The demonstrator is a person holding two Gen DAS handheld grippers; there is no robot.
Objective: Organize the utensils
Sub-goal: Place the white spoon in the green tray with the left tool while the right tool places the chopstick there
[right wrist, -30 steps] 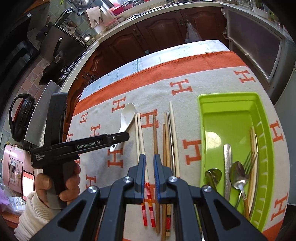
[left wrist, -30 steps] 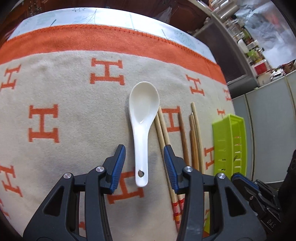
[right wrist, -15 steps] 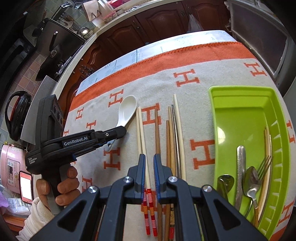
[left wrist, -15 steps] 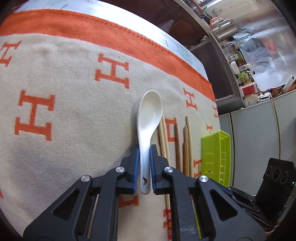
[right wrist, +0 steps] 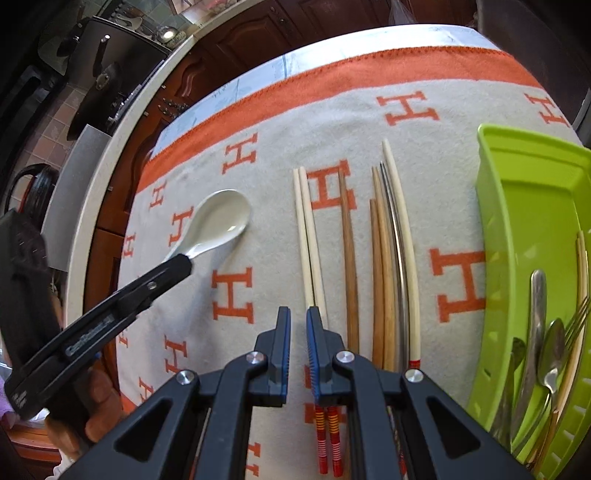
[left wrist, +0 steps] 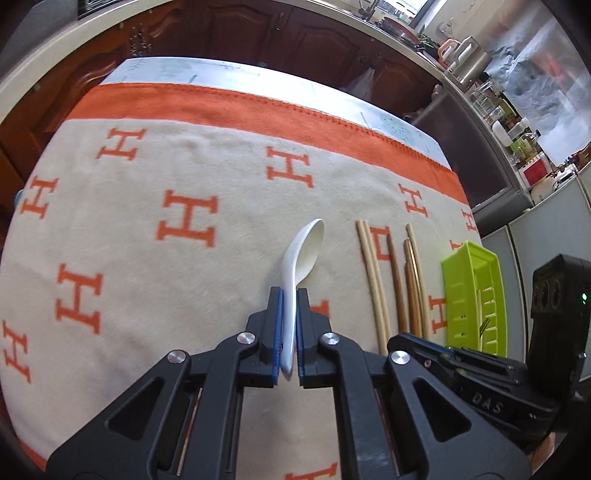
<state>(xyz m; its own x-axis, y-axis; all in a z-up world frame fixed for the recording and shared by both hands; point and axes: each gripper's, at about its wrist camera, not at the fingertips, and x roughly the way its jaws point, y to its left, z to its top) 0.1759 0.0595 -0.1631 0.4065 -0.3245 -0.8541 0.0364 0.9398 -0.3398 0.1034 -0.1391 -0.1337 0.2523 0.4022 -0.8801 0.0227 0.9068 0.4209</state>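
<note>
1 H-patterned cloth point(left wrist: 155, 280) over table; dark wooden cabinets point(left wrist: 258, 33) behind.

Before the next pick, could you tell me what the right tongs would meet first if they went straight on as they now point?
Probably the pale chopstick pair with red-striped ends, lying just right of the nearly closed, empty right tongs; otherwise the H-patterned blanket. Depth is unclear.

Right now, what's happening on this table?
A person is sorting utensils with two tools. The left hand-held gripper is shut on the handle of a white ceramic spoon, lifted off the patterned cloth. The right hand-held gripper hangs nearly closed and empty above the pale chopsticks. The green tray already holds metal cutlery.
</note>
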